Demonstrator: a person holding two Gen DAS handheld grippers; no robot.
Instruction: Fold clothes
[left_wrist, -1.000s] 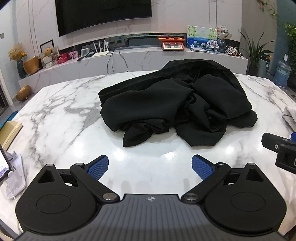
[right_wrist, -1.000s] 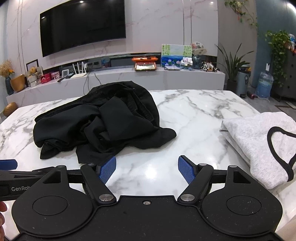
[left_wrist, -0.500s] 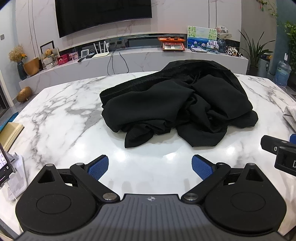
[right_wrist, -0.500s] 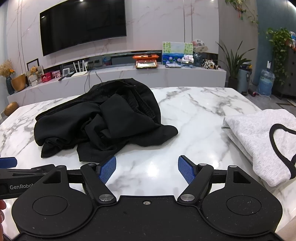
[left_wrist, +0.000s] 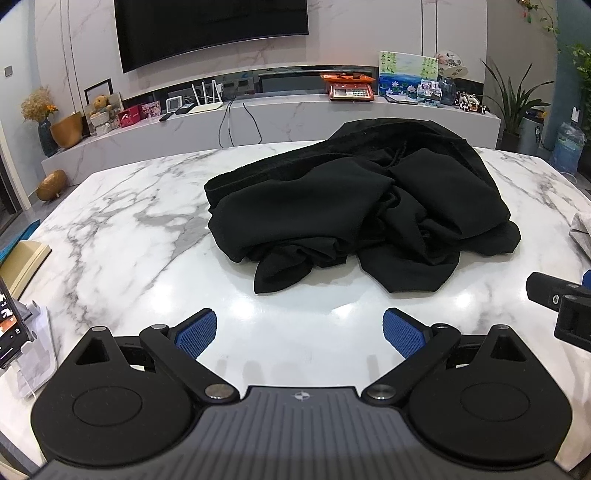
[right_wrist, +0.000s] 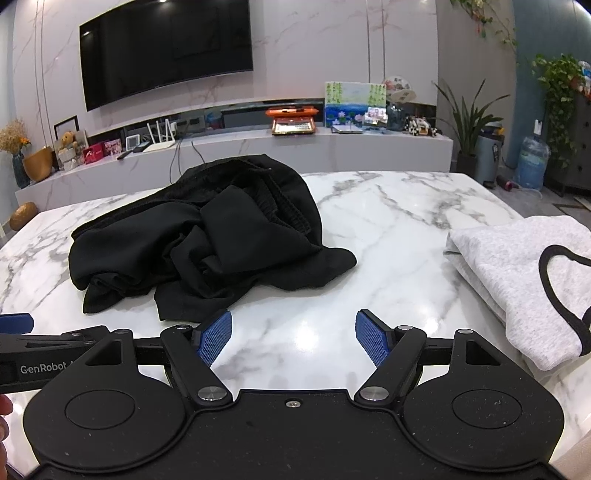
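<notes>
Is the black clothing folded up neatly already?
No, the black clothing lies in a crumpled heap on the marble table, with loose flaps sticking out.

The right gripper (right_wrist: 293, 334) is hovering over the marble table (right_wrist: 388, 218) with its blue fingers (right_wrist: 216, 336) spread wide and nothing between them. A crumpled black garment (right_wrist: 207, 236) is lying just ahead to the left. A folded grey garment (right_wrist: 517, 280) with black trim is sitting at the right edge. The left gripper (right_wrist: 22, 347) is showing at the far left.
</notes>
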